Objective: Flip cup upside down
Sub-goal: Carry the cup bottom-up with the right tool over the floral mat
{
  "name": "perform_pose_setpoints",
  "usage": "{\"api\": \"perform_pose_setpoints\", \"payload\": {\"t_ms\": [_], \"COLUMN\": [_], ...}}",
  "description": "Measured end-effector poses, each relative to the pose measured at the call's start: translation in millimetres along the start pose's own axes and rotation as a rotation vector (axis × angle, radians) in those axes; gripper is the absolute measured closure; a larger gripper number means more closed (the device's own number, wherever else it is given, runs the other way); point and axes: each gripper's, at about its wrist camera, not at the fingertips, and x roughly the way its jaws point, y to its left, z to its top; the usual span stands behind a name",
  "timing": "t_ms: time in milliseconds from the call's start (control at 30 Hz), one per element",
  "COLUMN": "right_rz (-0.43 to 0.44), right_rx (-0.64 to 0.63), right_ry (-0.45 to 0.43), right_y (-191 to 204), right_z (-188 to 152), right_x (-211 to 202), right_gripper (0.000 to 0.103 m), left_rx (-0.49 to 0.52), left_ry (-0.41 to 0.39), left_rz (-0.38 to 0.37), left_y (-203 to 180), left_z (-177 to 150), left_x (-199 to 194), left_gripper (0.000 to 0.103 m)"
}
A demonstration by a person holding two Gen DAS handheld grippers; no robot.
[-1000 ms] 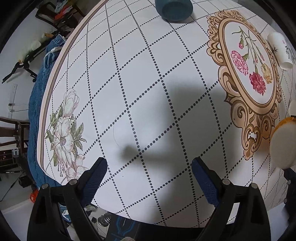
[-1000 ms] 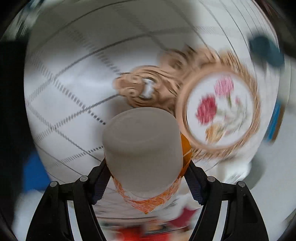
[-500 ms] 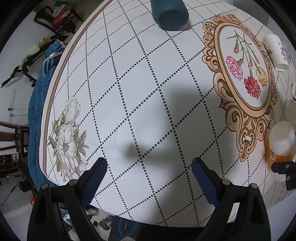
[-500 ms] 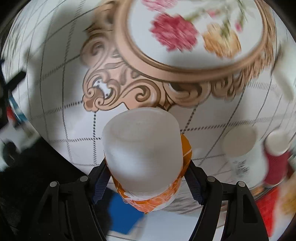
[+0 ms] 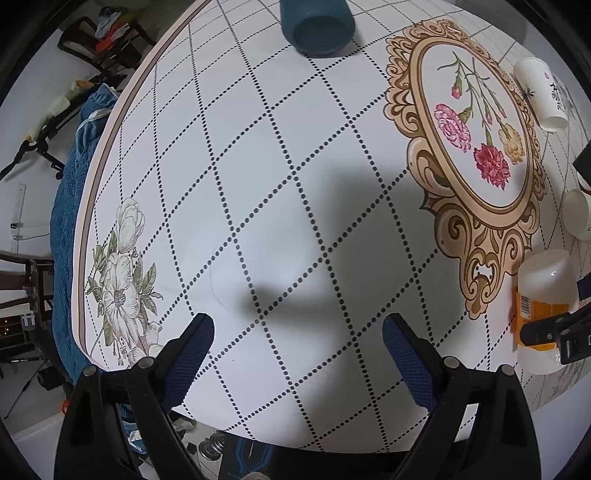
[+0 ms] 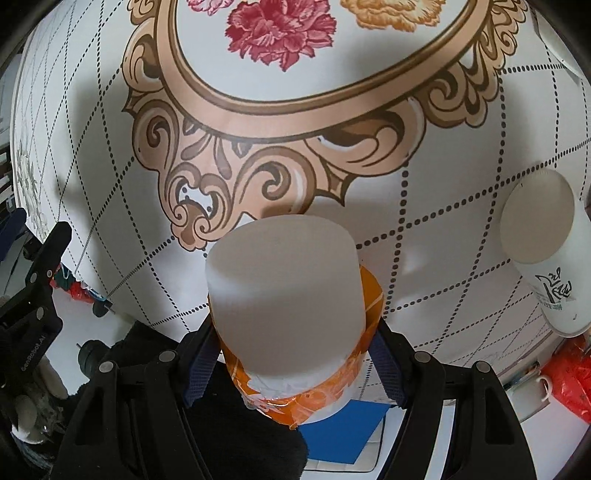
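My right gripper (image 6: 291, 354) is shut on a frosted white cup with an orange label (image 6: 284, 280). The cup's closed base faces the camera, over the table's near edge by the ornate floral medallion (image 6: 295, 110). In the left wrist view the same cup (image 5: 543, 295) appears at the far right, base up, held by the right gripper's black fingers (image 5: 546, 330). My left gripper (image 5: 295, 350) is open and empty, hovering above the checked tablecloth (image 5: 258, 184).
A dark teal cup (image 5: 317, 26) stands upside down at the far side. A white paper cup (image 5: 541, 92) lies near the medallion. Another white cup (image 6: 543, 251) stands inverted right of the held cup. The table edge runs along the left and bottom.
The right gripper has turned with the cup and come down toward the table's near edge; the cup now stands base up in the left view. The left gripper has hardly moved.
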Motion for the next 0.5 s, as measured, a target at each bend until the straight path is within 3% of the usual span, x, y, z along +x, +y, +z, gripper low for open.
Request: {"api": "perform_pose_setpoints", "payload": {"t_ms": [133,300,500], "right_rz": [-0.006,-0.026,-0.090], "right_rx": [0.012,0.003,-0.049], "right_ry": [0.003,0.000,-0.025], "right_y": [8,8,17], "right_z": [-7,-8,-10], "right_x": [19,18,10], "right_gripper": [0.026,0.015,0.014], "left_rx": [0.007,0.007,0.008], "left_ry": [-0.004,-0.007,-0.009], "left_rz": [-0.001,0.002,0.001], "left_y": [-2,-8,-11], "left_z": [0,-1,-1], "left_x": [-2,-6,-8], "left_gripper": [0.010,0.010,0.010]}}
